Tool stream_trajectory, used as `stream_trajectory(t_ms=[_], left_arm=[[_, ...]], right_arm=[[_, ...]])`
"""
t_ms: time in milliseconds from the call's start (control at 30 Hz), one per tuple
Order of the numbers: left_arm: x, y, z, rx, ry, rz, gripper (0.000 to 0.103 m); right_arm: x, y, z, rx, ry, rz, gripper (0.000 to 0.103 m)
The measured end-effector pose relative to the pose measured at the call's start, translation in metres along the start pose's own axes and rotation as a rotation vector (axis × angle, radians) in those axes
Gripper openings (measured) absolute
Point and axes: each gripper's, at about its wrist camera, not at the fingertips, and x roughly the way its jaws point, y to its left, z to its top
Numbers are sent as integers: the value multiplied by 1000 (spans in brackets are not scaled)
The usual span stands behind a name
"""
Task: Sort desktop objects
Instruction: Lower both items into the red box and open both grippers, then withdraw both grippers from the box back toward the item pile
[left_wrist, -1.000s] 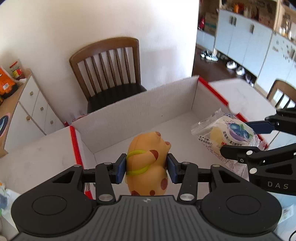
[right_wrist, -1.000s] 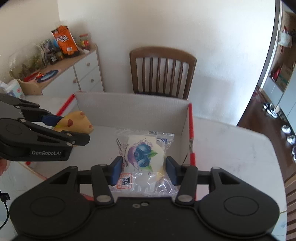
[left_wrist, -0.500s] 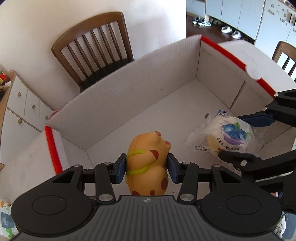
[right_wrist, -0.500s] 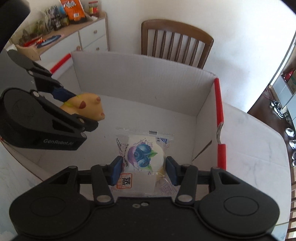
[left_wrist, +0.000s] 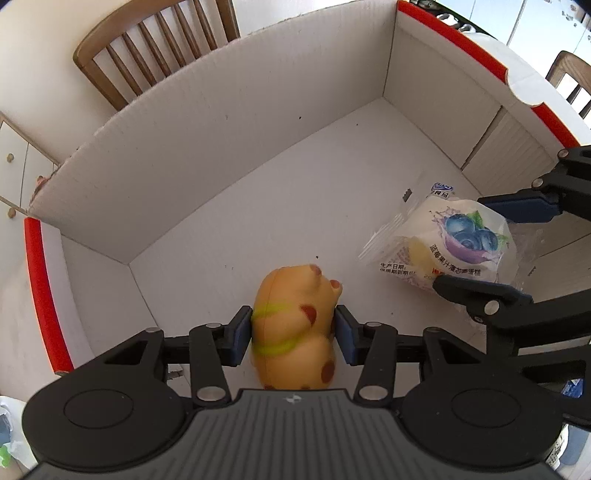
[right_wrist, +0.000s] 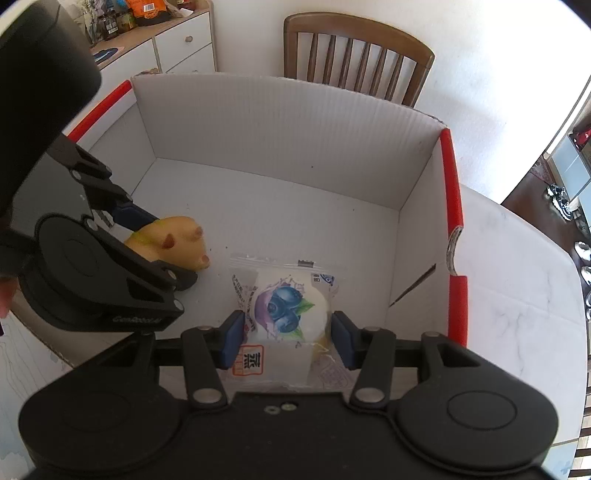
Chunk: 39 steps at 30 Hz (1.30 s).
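Both carried things are inside the white box but not yet let go. The left tool is clamped on the spotted orange toy over the box floor near its left wall; the right tool grips the blueberry snack packet closer to the box's right wall. I judge 2 releases remain. The box floor shows nothing else, and whatever more needs sorting on the bench is out of view.
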Motion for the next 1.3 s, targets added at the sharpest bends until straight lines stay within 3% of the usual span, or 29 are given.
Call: stream_trajectory(t_ms=[67, 133, 200, 400, 733, 867, 1300], left_arm=[[-1, 2, -1, -9, -7, -1, 48], [-4, 4, -2, -21, -18, 1, 61], [-9, 6, -4, -21, -35, 6, 63], [-32, 9, -2, -36, -76, 9, 63], [-70, 5, -15, -34, -143, 15, 63], [-85, -3, -21, -31, -167, 26, 63], [-151, -25, -57, -39, -271, 33, 63]], right_arm=[[-1, 1, -1, 1, 6, 3, 50], [-2, 2, -1, 3, 10, 5, 51], [-6, 3, -2, 8, 8, 6, 52], [-29, 10, -4, -7, -37, 12, 69], [-75, -10, -15, 9, -84, 22, 69], [-78, -5, 0, 4, -96, 16, 69], [-125, -4, -24, 1, -174, 30, 70]])
